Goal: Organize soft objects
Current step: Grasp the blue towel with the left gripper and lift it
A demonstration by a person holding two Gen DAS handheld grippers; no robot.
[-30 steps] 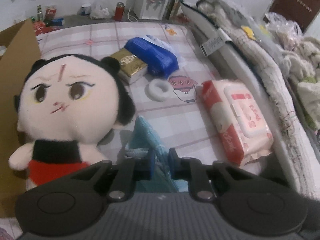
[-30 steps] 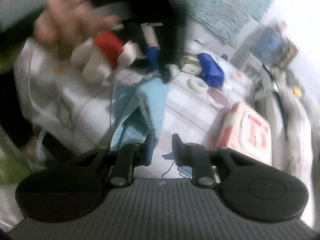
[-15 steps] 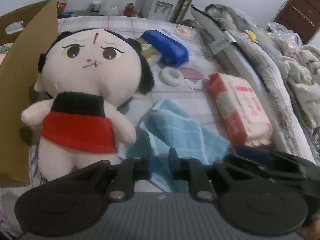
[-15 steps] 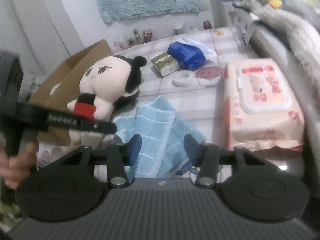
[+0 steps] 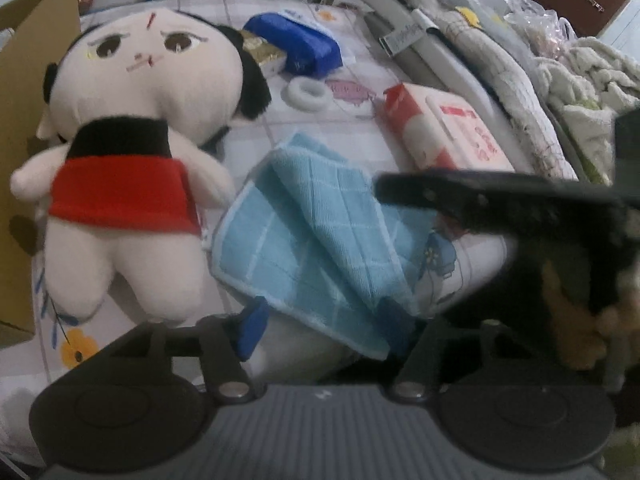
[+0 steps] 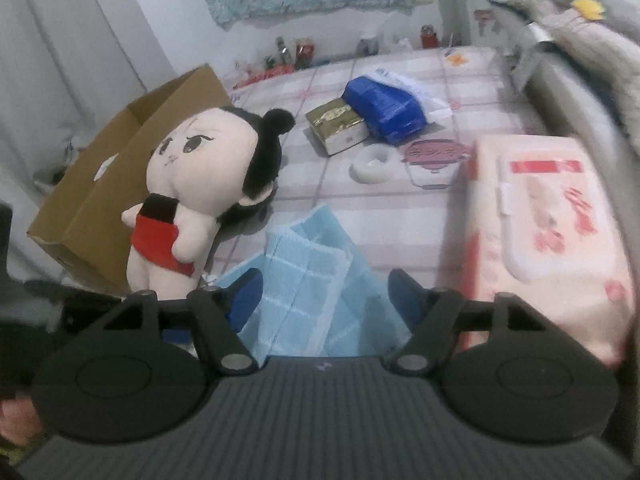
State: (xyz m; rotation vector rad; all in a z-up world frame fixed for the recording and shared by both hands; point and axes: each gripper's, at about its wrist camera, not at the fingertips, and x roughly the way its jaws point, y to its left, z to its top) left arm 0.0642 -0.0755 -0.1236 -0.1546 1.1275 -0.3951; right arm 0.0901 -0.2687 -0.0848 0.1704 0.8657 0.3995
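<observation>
Both tools, left tool [image 5: 324, 320] and right tool [image 6: 326, 292], have just been spread apart, blue towel [image 6: 308, 280] left lying unpinched between them.

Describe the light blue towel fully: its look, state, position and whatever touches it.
The light blue towel is soft woven cloth with a paler grid of lines and a pale hem. It lies loosely folded and rumpled on the checked bedsheet, between the plush doll and the pink wipes pack. In both wrist views its near edge sits between open jaws; no pad presses on it.

Towel [image 6: 308, 280] between doll [image 6: 200, 184] and wipes pack [image 6: 548, 232]
</observation>
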